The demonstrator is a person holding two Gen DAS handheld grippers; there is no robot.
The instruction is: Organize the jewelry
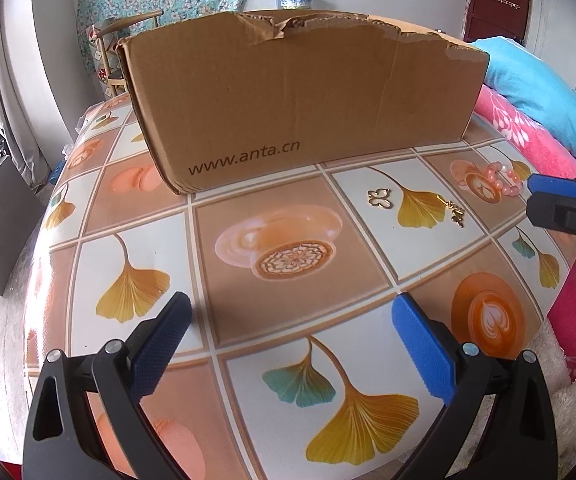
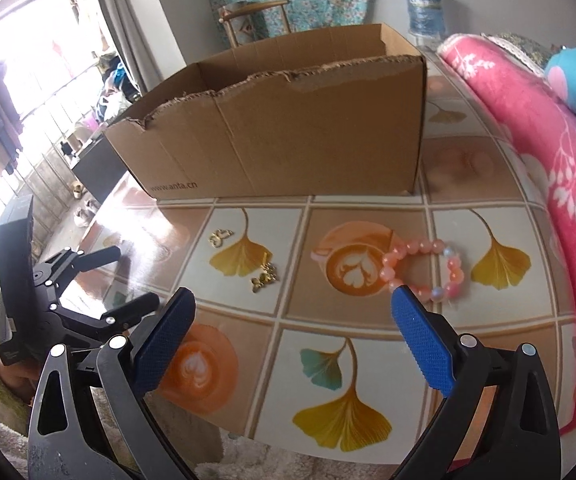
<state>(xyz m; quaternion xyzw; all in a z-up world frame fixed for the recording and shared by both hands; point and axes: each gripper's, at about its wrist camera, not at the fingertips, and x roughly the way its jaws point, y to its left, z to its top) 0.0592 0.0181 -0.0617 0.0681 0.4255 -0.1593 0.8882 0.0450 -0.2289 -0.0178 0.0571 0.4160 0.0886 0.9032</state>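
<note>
A pink bead bracelet (image 2: 428, 266) lies on the patterned table, just beyond my right gripper's right fingertip; it also shows in the left wrist view (image 1: 502, 178). A small gold butterfly piece (image 2: 220, 237) (image 1: 380, 197) and a gold charm piece (image 2: 264, 274) (image 1: 454, 210) lie to its left. An open cardboard box (image 1: 296, 96) (image 2: 279, 132) stands behind them. My left gripper (image 1: 290, 314) is open and empty above the table. My right gripper (image 2: 292, 308) is open and empty in front of the jewelry; it shows at the right edge of the left wrist view (image 1: 560, 200).
The table (image 1: 247, 184) has a glossy tile-and-leaf cloth. A pink blanket (image 2: 548, 168) and a blue one (image 1: 536, 88) lie along the table's right side. A chair (image 2: 251, 20) and a water bottle (image 2: 424, 8) stand behind the box.
</note>
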